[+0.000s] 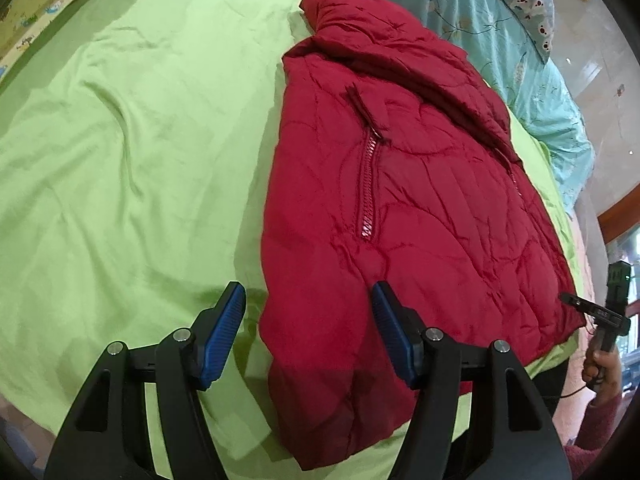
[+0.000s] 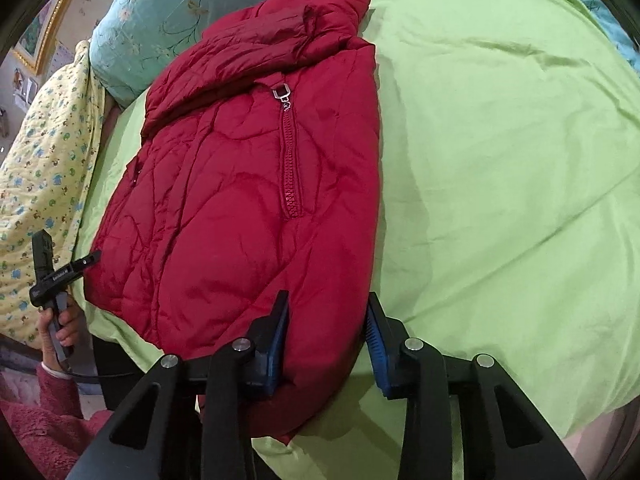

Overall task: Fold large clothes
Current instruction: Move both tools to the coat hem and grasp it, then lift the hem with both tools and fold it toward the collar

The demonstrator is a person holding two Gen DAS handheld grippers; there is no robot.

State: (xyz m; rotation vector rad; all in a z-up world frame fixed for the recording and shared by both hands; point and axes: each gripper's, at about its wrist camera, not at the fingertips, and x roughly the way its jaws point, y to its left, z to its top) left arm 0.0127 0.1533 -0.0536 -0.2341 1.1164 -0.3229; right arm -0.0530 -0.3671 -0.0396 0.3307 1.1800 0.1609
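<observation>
Right tool (image 2: 326, 330) pinching red jacket (image 2: 248, 184) hem, metal zipper pull (image 2: 283, 98) visible only here, left tool (image 1: 308, 332) agape

The red jacket (image 1: 404, 184) lies folded on the green sheet (image 1: 120, 160), taking up one strip of the bed. In the left wrist view the sheet stretches bare to the jacket's left; in the right wrist view it stretches bare to its right (image 2: 500, 160). Beyond the collar a teal quilt (image 2: 160, 12) is bunched up, closing that end. A yellow patterned blanket (image 2: 44, 168) lines the bed's far edge.
</observation>
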